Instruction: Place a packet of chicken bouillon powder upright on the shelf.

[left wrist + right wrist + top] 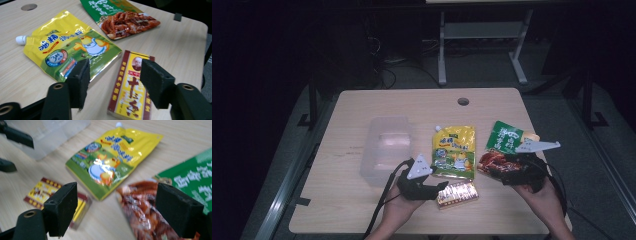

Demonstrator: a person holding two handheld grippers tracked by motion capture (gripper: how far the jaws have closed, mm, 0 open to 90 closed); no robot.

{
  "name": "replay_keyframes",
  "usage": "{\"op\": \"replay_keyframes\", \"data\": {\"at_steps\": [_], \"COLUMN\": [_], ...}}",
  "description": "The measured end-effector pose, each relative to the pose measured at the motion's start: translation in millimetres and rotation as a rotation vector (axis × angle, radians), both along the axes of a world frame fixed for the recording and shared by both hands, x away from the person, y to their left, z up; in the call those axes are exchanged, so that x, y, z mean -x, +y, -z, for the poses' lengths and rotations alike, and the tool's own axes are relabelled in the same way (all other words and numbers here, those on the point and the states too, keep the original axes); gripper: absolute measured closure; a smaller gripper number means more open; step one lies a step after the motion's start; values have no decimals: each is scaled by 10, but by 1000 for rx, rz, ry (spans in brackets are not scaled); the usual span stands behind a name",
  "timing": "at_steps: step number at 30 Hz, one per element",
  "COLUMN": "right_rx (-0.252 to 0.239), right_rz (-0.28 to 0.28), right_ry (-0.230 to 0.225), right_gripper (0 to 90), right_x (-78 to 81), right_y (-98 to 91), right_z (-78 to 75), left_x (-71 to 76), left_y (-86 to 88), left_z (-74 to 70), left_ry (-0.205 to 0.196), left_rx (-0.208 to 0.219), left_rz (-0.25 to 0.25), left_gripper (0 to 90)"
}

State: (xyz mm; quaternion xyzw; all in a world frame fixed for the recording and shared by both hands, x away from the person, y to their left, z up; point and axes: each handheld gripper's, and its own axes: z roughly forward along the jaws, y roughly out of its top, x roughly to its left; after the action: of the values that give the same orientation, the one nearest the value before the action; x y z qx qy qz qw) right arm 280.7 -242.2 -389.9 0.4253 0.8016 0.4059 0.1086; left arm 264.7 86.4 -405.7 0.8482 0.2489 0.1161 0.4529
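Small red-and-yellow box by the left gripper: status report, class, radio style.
Left gripper open, fingers astride the red-and-yellow box, not pressing. Right gripper open over the green packet. Box flat on table; yellow pouch close alongside.

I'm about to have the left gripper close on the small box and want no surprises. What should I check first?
1. Left gripper jaws straddle the yellow-and-red box: ok.
2. Pads pressing on the box: not ok, gaps remain.
3. Yellow spouted pouch clear of the near jaw: cannot tell, its edge lies close.
4. Right gripper out of the way, open over the green-and-red packet: ok.
5. Clear plastic bin upright, ready: ok.
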Motion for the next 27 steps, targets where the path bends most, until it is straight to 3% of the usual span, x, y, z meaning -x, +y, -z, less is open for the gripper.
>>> {"op": "replay_keyframes", "data": {"at_steps": [5,9,17,20,27], "right_rx": [-4,20,47,66,104], "right_rz": [-6,-16,-23,-27,3], "right_ry": [18,31,80,77,116], "right_gripper": [176,174,179,180,205], "right_x": [-262,-430,-816,-937,-1227], "right_y": [131,233,449,505,639], "right_z": [-126,-195,-234,-244,-167], "left_x": [-135,-223,-359,-422,-533], "left_y": [-95,-174,-284,-341,-478], "left_z": [1,12,63,106,200], "left_ry": [7,15,29,35,46], "left_rx": [-16,-33,-77,-131,-194], "left_rz": [-22,-33,-48,-53,-74], "left_gripper": [519,603,755,781,868]}}
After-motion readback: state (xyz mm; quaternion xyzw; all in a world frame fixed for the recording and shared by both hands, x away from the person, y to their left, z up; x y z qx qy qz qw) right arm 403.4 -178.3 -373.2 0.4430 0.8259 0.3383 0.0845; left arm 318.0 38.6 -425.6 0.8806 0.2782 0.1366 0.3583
